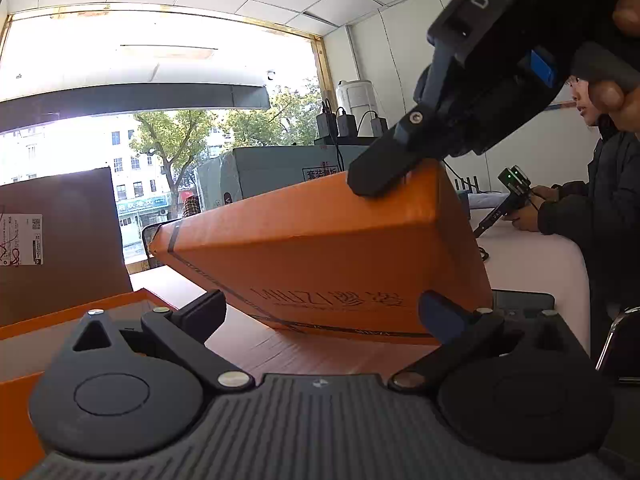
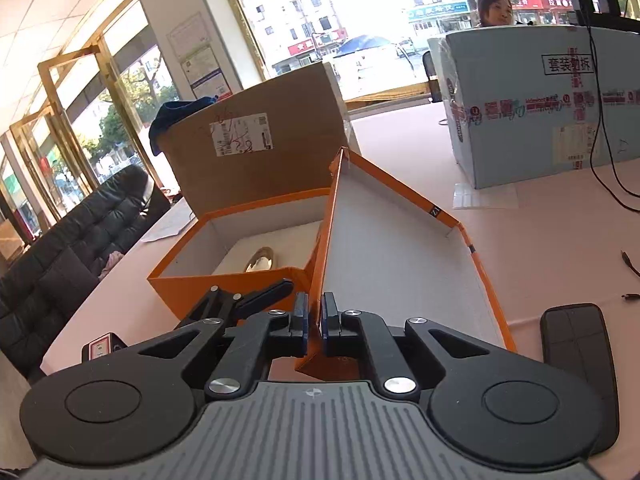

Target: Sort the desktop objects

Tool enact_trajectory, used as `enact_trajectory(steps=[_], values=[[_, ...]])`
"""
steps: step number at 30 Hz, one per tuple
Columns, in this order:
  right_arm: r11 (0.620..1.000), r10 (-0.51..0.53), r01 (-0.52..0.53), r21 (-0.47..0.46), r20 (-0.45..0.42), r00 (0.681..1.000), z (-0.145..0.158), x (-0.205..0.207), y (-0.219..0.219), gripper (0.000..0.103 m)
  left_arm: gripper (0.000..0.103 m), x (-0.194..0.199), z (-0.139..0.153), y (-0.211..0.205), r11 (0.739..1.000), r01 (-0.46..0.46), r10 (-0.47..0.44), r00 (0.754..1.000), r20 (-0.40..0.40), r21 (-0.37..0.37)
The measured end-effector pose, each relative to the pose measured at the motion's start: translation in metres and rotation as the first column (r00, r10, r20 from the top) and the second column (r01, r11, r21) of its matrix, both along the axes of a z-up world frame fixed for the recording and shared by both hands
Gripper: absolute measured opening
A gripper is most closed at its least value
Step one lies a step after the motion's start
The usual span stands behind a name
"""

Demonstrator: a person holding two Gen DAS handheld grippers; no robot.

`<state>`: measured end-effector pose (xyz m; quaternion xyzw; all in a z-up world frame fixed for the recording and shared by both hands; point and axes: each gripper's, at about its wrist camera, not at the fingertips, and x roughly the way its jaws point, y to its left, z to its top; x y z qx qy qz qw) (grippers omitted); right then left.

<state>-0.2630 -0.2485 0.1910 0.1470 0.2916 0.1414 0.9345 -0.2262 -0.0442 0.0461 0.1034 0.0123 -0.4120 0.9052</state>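
An orange box lid [image 1: 320, 240] stands tilted on edge, its printed top facing my left gripper [image 1: 324, 306]. That gripper is open, its fingers spread wide just short of the lid's lower edge. My right gripper [image 2: 315, 314] is shut on the lid's orange rim, and the lid's white inside [image 2: 400, 264] faces it. In the left wrist view the right gripper [image 1: 384, 176] clamps the lid's upper corner from the top right. The open orange box [image 2: 224, 280] stands left of the lid with a shiny pale object [image 2: 262, 260] lying inside.
A brown cardboard box [image 2: 256, 152] stands behind the orange box, and a light blue carton [image 2: 540, 112] stands at the back right. A black flat device [image 2: 576, 336] lies on the pink table [image 2: 540, 240]. A black sofa [image 2: 80, 240] is left. A seated person [image 1: 608, 200] holds grippers.
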Motion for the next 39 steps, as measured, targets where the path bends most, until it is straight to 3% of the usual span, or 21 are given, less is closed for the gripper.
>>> enact_trajectory(steps=[7,11,16,21,23,26,32,35,37,39], values=[[0.987,-0.127,0.124,0.101,0.032,0.991,-0.004,-0.01,-0.047,0.009,0.103,0.002,-0.003,-0.003,1.0,0.001,-0.001,1.0,-0.022,0.016],[0.976,-0.2,0.192,0.102,0.074,0.977,0.004,-0.015,-0.057,0.013,0.103,0.003,-0.005,-0.006,0.999,0.004,-0.003,1.0,-0.02,0.032],[0.96,-0.274,0.266,0.091,0.095,0.957,0.006,-0.016,-0.068,0.027,0.103,0.006,-0.007,-0.01,0.999,0.0,0.001,1.0,-0.022,0.049],[0.953,-0.295,0.286,0.105,0.094,0.951,0.005,-0.017,-0.071,0.027,0.103,0.024,0.006,-0.02,0.994,0.056,-0.071,0.984,-0.166,-0.094],[0.951,-0.302,0.293,0.093,0.098,0.948,0.006,-0.017,-0.07,0.027,0.103,0.032,0.01,-0.036,0.989,-0.01,-0.021,0.977,-0.214,-0.145],[0.948,-0.316,0.309,0.077,0.106,0.943,0.006,-0.015,-0.069,0.03,0.103,0.042,0.011,-0.062,0.984,-0.073,0.031,0.967,-0.251,-0.16],[0.931,-0.365,0.362,0.046,0.145,0.92,0.006,-0.023,-0.076,0.04,0.103,0.045,0.011,-0.091,0.975,-0.145,0.099,0.963,-0.252,-0.169],[0.925,-0.379,0.379,0.034,0.166,0.91,0.0,-0.03,-0.081,0.06,0.103,0.05,0.01,-0.091,0.972,-0.15,0.096,0.956,-0.277,-0.181],[0.92,-0.388,0.39,0.027,0.18,0.904,-0.004,-0.035,-0.084,0.082,0.103,0.055,0.009,-0.089,0.969,-0.163,0.102,0.949,-0.3,-0.186],[0.916,-0.397,0.401,0.02,0.195,0.897,-0.008,-0.04,-0.087,0.089,0.103,0.06,0.009,-0.088,0.965,-0.179,0.111,0.94,-0.322,-0.191]])
